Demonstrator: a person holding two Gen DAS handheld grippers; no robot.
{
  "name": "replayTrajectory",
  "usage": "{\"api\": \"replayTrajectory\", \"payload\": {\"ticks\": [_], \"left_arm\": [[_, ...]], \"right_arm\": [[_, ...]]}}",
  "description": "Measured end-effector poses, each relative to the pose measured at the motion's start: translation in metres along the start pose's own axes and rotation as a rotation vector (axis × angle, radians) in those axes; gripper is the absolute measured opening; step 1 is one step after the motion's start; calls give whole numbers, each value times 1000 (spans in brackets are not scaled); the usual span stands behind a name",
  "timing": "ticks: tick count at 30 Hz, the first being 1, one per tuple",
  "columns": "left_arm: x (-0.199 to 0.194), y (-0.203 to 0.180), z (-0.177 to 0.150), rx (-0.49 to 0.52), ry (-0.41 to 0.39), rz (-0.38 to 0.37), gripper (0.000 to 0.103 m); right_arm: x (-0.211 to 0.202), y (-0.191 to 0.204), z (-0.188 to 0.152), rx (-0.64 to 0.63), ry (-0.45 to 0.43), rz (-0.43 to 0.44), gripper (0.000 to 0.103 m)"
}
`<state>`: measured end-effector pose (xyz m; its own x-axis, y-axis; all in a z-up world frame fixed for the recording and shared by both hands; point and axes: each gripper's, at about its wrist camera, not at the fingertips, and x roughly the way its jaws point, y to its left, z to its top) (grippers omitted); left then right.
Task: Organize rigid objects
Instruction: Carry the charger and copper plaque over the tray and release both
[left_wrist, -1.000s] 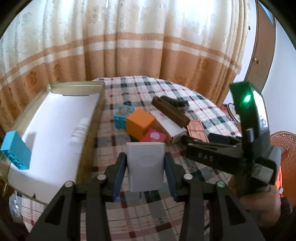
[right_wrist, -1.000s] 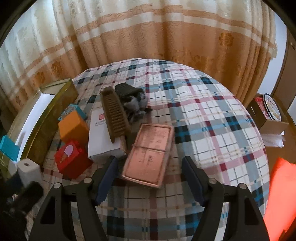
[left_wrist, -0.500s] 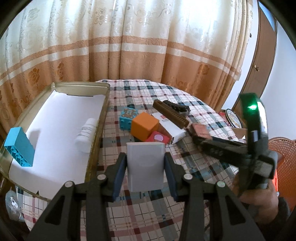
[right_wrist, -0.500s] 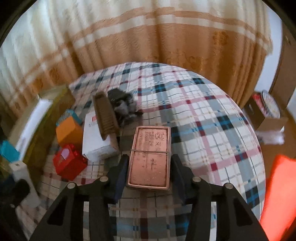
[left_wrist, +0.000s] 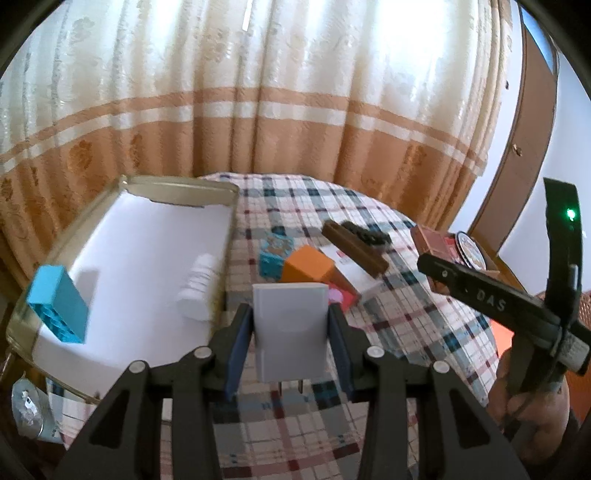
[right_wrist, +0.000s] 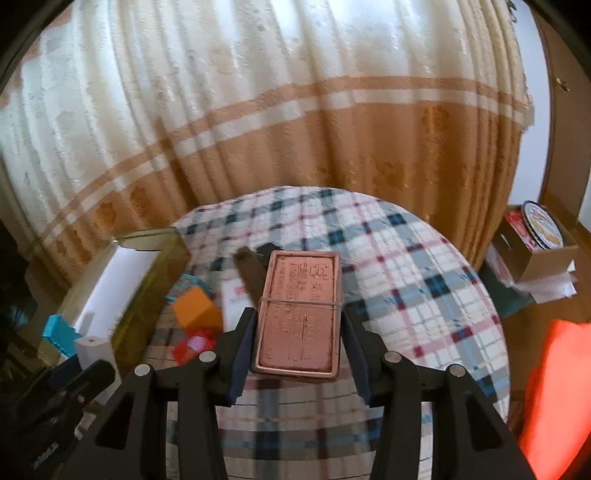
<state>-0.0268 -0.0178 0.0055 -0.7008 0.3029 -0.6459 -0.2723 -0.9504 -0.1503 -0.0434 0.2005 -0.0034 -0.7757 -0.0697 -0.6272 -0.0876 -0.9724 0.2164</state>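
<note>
My left gripper (left_wrist: 291, 332) is shut on a white plug adapter (left_wrist: 291, 328), held above the plaid table near the gold tray (left_wrist: 177, 186). The tray's white lining carries a blue block (left_wrist: 57, 302) and a white ridged piece (left_wrist: 197, 286). My right gripper (right_wrist: 297, 332) is shut on a copper-coloured tin (right_wrist: 301, 310) with a rubber band round it, lifted off the table; the same tin (left_wrist: 434, 240) shows at the right of the left wrist view. On the cloth lie an orange cube (left_wrist: 308, 264), a red box (left_wrist: 343, 295), a teal block (left_wrist: 275, 251), a white carton (left_wrist: 351, 267) and a brown comb-like bar (left_wrist: 354, 245).
A curtain hangs behind the round table (right_wrist: 424, 277). To the right on the floor stands a cardboard box (right_wrist: 535, 254) with a round tin in it; an orange chair (right_wrist: 557, 387) is at the near right. A hand (left_wrist: 524, 398) holds the right gripper.
The right gripper's jaws closed on the copper tin and lifted it off the table, tilting upward. The left gripper rose a little with the white adapter held.
</note>
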Motion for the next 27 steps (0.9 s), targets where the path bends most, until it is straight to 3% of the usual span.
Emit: {"api": "replayTrajectory", "payload": {"ticks": [14, 27], "left_arm": [[-5, 69, 36, -83, -78, 185, 40], [17, 120, 65, -135, -74, 293, 40]], "right_arm": [[11, 91, 31, -110, -64, 143, 49], [52, 157, 49, -136, -79, 175, 49]]}}
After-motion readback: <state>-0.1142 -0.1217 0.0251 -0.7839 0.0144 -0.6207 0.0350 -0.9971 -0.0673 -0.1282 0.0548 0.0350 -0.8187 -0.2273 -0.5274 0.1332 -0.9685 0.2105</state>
